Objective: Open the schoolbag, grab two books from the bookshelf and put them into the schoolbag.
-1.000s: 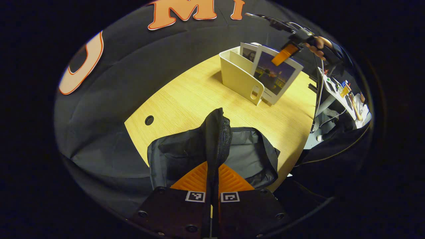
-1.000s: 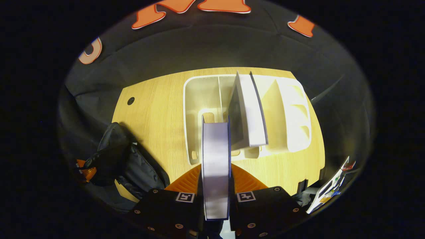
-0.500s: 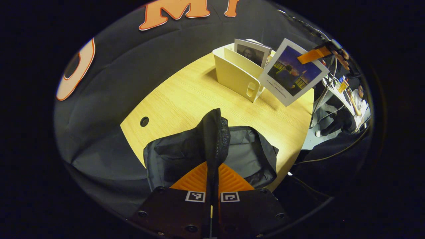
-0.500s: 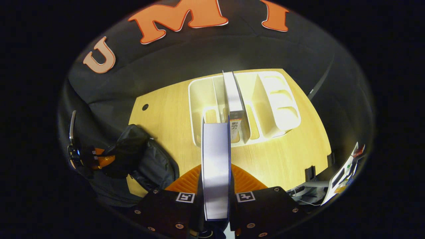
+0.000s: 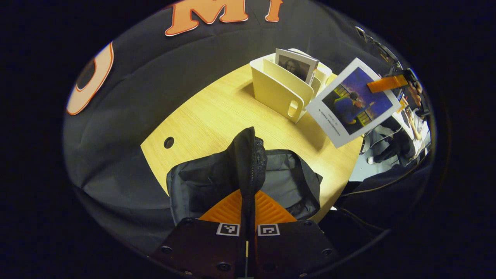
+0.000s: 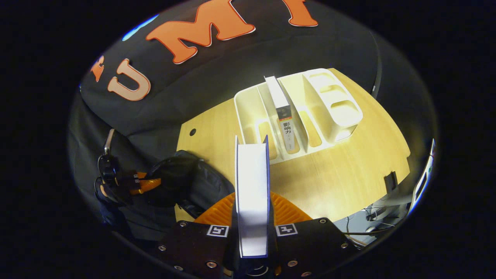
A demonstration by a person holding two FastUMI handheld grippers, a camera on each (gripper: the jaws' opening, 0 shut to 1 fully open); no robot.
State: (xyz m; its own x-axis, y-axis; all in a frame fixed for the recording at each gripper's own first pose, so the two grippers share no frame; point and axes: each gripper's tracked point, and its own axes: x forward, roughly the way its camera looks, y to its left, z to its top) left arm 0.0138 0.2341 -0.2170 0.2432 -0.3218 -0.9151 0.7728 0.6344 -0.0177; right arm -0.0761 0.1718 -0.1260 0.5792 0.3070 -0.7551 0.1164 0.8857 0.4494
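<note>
Schoolbag (image 5: 286,182) fabric pinched in left tongs (image 5: 248,201) — right tongs (image 6: 252,209) clamp flat glossy book (image 6: 252,193).

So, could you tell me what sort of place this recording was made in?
Probably a recording booth inside an office or lab: black cloth wall behind a wooden desk with a cable hole, a white bookshelf, and cluttered work desks beyond the booth's edge.

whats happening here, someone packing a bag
Yes. The left gripper is shut on the raised flap of the black fabric schoolbag, holding it open on the wooden table. The right gripper grips a blue-covered book in the air beside the cream plastic bookshelf, where another book stands.
</note>
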